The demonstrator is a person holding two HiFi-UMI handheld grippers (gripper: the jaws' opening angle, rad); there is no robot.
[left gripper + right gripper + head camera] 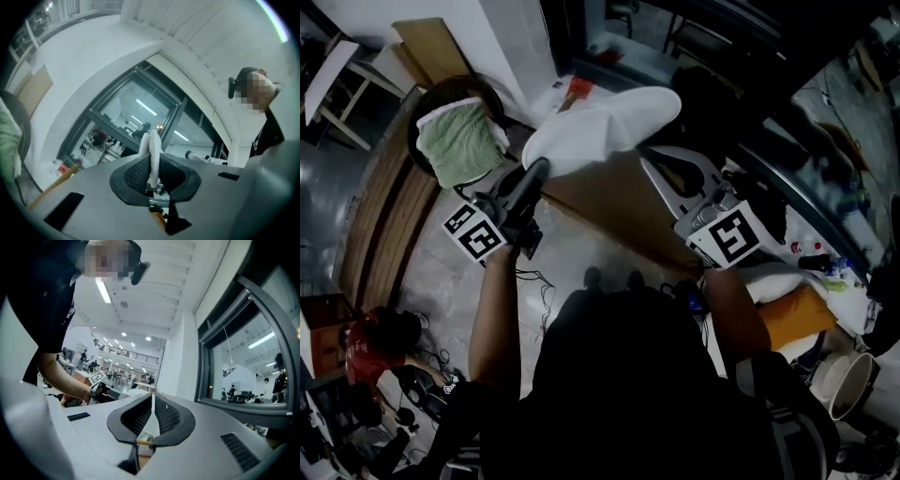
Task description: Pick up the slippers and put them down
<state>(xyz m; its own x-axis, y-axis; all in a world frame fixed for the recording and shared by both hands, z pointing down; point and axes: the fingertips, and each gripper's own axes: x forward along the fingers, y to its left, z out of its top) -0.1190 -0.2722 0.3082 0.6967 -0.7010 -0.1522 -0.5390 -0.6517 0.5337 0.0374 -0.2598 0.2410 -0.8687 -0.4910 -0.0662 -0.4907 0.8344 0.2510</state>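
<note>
In the head view a white slipper (600,127) hangs in the air in front of me. My left gripper (542,169) is shut on its near end. In the left gripper view the slipper's thin white edges (152,140) stick up from between the closed jaws of the left gripper (152,158). My right gripper (654,157) reaches the slipper's underside from the right. In the right gripper view the jaws of the right gripper (152,398) stand closed with a thin white strip (149,416) pinched between the pads; it looks like slipper material. The other gripper's marker cube (98,377) shows beyond them.
A green towel (459,141) lies in a dark round seat at the left. A brown board (609,202) sits below the grippers. An orange cushion (797,314) and a white bucket (844,380) are at the right. A person in red (366,347) crouches at lower left among cables.
</note>
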